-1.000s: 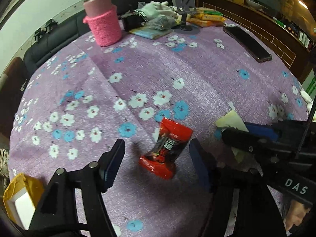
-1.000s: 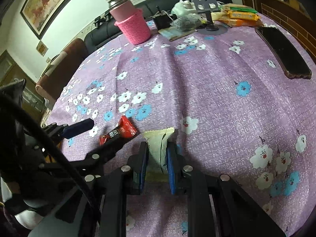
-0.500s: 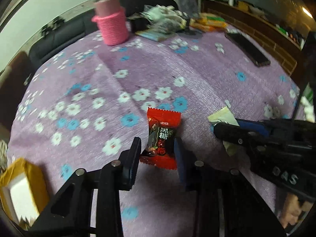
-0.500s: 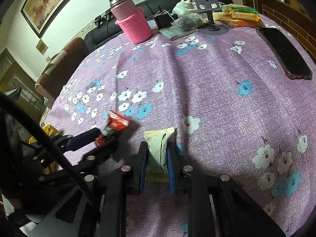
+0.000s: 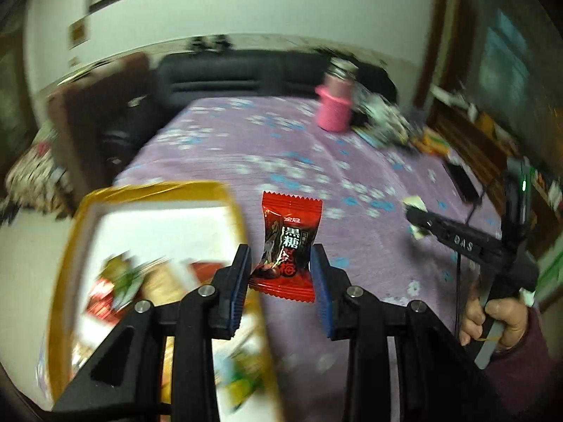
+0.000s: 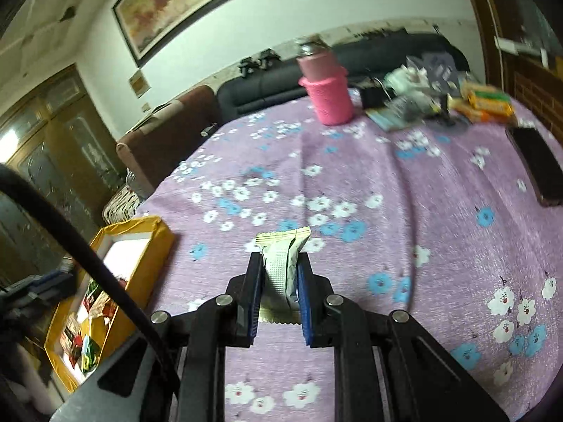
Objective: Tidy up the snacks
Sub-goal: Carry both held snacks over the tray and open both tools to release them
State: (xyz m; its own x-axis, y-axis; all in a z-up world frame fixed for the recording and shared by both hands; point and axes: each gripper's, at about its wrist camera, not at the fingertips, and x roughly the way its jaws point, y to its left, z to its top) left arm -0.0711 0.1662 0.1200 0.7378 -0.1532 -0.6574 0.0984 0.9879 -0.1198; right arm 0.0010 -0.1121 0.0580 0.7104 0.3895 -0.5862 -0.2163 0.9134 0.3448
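Left wrist view: the left gripper (image 5: 280, 265) pinched a red candy wrapper (image 5: 286, 246) printed with dark Chinese characters, its blue-padded fingers (image 5: 242, 274) pressed against both sides of the packet. The wrapper stood upright between the pads, clear of the purple floral tablecloth (image 5: 299, 161). At 9 o'clock from the gripper lay a yellow-rimmed box (image 5: 75, 232) with a white interior, holding blurred assorted snack packets (image 5: 116, 281). The candy hung just beside the box's right rim, not over its opening. At 3 o'clock the right gripper (image 5: 417, 219) appeared from the side, carrying a pale packet at its tip, with the person's right hand (image 5: 492, 320) on the handle. A pink knitted-sleeve flask (image 5: 334, 105) stood at 1 o'clock, near the table's far edge.

Right wrist view: the right gripper (image 6: 280, 274) was clamped on a pale green snack packet (image 6: 283, 263), which was held on edge between the pads, its crimped top end pointing away from the camera. Whether its lower end touched the cloth could not be determined. The yellow box (image 6: 155, 242) sat at 9 o'clock, at the table's left edge, well apart from this packet. A dark phone (image 6: 538, 165) lay at 2 o'clock, and orange and green snack bars (image 6: 485, 102) were stacked at 1 o'clock, beside the flask's neighbouring clutter.
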